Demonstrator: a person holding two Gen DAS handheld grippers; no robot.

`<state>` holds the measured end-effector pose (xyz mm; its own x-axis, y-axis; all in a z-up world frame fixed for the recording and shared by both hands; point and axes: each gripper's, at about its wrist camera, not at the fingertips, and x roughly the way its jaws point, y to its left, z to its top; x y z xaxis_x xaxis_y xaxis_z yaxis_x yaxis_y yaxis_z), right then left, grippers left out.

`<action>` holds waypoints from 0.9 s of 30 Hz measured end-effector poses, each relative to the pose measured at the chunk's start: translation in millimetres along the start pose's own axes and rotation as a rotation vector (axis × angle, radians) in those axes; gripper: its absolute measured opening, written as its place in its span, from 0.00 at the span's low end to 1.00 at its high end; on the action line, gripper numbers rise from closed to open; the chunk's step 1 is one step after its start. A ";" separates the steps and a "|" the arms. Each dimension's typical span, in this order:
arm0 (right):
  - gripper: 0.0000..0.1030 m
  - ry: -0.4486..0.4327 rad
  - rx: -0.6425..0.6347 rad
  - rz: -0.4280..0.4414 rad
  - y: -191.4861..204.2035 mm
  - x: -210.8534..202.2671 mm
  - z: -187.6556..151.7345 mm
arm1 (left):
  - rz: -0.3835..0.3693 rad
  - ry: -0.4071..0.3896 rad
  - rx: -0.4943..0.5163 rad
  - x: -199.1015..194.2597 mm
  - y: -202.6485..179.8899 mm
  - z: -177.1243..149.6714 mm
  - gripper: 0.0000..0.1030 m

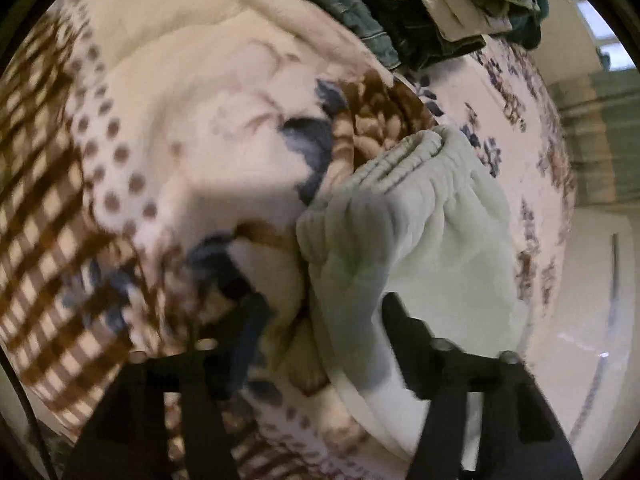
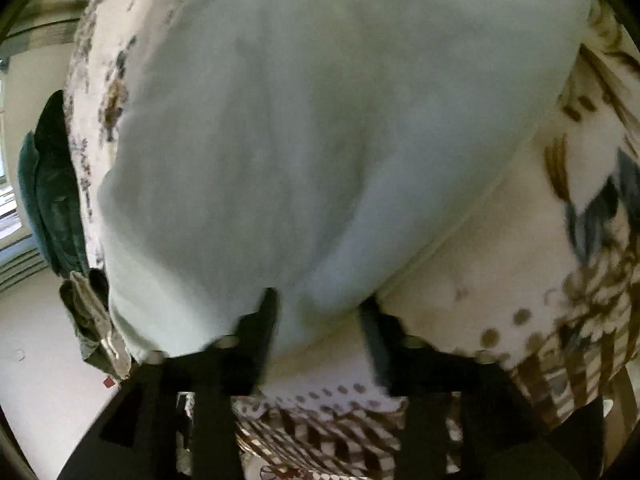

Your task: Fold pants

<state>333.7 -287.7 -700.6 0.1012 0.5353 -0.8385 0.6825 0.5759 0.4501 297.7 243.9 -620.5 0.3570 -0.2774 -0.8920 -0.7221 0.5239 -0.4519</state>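
Pale mint-green pants (image 1: 420, 232) lie on a patterned blanket (image 1: 180, 128), with the ribbed elastic waistband (image 1: 404, 160) bunched toward the top. My left gripper (image 1: 320, 312) is open, its fingers straddling the pants' lower edge and a fold of blanket. In the right wrist view the pants (image 2: 320, 120) fill most of the frame as a broad smooth surface. My right gripper (image 2: 320, 312) is open with its fingers on either side of the pants' near edge, close above the cloth.
A pile of other clothes (image 1: 420, 12), green, dark and cream, lies at the far edge of the blanket. Dark green clothes (image 2: 56, 200) hang at the bed's left edge. Pale floor (image 2: 40, 340) shows beyond the bed.
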 end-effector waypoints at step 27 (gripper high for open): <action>0.23 -0.013 -0.118 0.239 57.1 24.5 -48.5 | 0.019 -0.169 0.072 -20.0 -7.0 21.2 0.16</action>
<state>340.0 -211.8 -680.6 0.2589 0.6576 -0.7075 0.5489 0.5026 0.6680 308.2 262.9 -599.8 0.4425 -0.1305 -0.8872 -0.6878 0.5854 -0.4292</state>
